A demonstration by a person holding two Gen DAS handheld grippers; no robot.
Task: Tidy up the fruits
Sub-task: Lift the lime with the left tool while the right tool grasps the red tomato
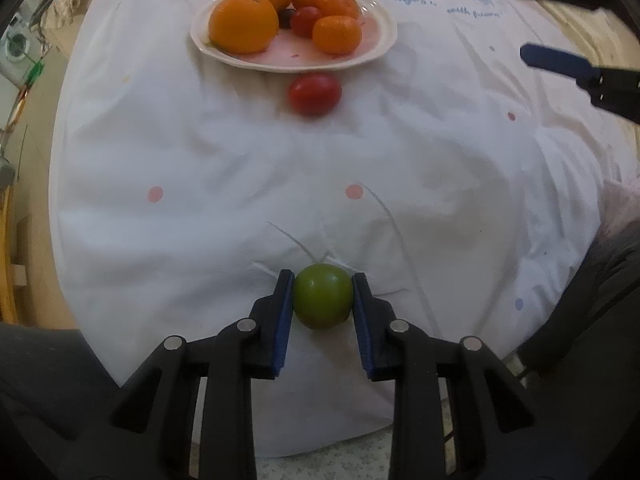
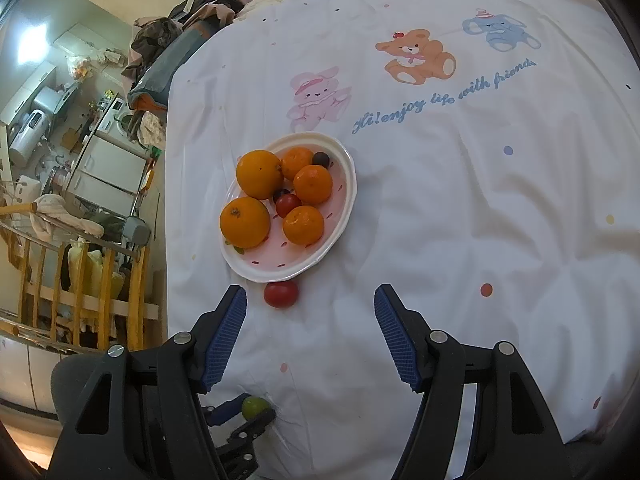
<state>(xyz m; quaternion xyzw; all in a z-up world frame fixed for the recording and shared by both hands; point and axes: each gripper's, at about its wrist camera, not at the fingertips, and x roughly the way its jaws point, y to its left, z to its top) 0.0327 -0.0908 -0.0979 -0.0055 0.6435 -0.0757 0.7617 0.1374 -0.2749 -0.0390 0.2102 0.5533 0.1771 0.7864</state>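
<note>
We are squeezing the left tongs (image 1: 323, 294) on the green fruit (image 1: 323, 295), and both blue pads (image 1: 282, 320) are touching its sides. The fruit is sitting on the white bed sheet (image 1: 200, 160), close to the near edge, at 6 o'clock from the plate (image 1: 376, 50). The plate is well apart from it, up at 12 o'clock, and it is holding oranges and small red and dark fruits. A red tomato (image 1: 314, 94) is lying on the sheet just beside the plate's near rim.

The right tongs (image 2: 311, 334) are standing apart and holding nothing, hanging over the sheet near the red tomato.

To do this step well, we are thinking we should squeeze gently, because the fruit is round and could slip or roll. We should lift it straight up, carry it over the red tomato, and set it down in a bare pink spot on the plate, not on top of the oranges.
</note>
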